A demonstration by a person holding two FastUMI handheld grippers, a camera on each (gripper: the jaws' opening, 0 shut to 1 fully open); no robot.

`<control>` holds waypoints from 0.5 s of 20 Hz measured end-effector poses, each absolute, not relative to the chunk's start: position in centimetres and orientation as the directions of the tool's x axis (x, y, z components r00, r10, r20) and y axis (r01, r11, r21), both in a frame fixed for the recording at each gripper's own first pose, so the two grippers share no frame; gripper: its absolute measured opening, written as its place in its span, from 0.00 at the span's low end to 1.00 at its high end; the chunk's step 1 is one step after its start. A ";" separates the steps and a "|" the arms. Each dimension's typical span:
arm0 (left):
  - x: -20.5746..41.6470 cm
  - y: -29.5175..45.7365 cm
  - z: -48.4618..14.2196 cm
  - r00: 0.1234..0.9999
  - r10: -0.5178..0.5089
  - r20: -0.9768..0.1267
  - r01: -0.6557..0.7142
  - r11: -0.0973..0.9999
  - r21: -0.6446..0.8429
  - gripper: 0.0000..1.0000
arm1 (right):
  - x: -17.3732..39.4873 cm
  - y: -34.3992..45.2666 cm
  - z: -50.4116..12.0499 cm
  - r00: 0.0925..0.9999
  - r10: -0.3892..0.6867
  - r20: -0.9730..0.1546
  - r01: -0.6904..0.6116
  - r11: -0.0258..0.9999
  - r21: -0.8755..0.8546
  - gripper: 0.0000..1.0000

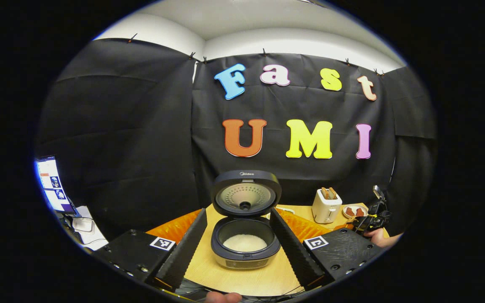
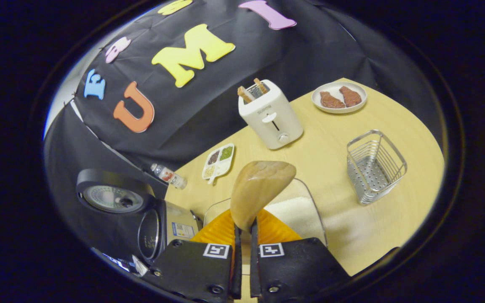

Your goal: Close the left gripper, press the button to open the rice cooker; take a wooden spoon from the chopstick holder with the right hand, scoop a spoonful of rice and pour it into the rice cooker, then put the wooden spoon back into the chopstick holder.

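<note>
The rice cooker stands open on the table straight ahead, lid upright and white rice in its pot. My left gripper is open wide in front of it, one finger at each side, holding nothing. My right gripper is shut on the handle of the wooden spoon, whose bowl hangs above a clear glass bowl of rice. The metal chopstick holder stands to the right of it. The cooker also shows at the lower left of the right gripper view.
A white toaster with bread stands at the back, with a plate of meat pieces beyond it. A small divided tray of grains and a lying bottle are near the wall. The other gripper and a hand show far right.
</note>
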State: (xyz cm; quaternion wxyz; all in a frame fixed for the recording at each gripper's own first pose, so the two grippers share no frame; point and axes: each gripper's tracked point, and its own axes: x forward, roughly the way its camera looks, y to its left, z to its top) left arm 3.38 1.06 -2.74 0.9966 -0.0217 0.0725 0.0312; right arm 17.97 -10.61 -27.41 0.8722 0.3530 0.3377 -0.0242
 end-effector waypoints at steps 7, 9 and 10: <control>4.9 -0.9 -2.5 0.991 0.025 -0.131 -0.032 0.998 -0.049 0.96 | 17.4 -13.8 -21.7 0.829 0.202 -0.522 0.269 0.674 0.688 0.13; 4.8 -0.6 -2.6 0.991 0.030 -0.133 -0.035 0.999 -0.038 0.95 | 17.7 -12.4 -19.4 0.842 0.230 -0.489 0.233 0.662 0.713 0.13; 4.7 -0.2 -2.7 0.991 0.038 -0.130 -0.041 0.999 -0.021 0.96 | 17.9 -11.4 -18.1 0.846 0.247 -0.473 0.214 0.655 0.725 0.13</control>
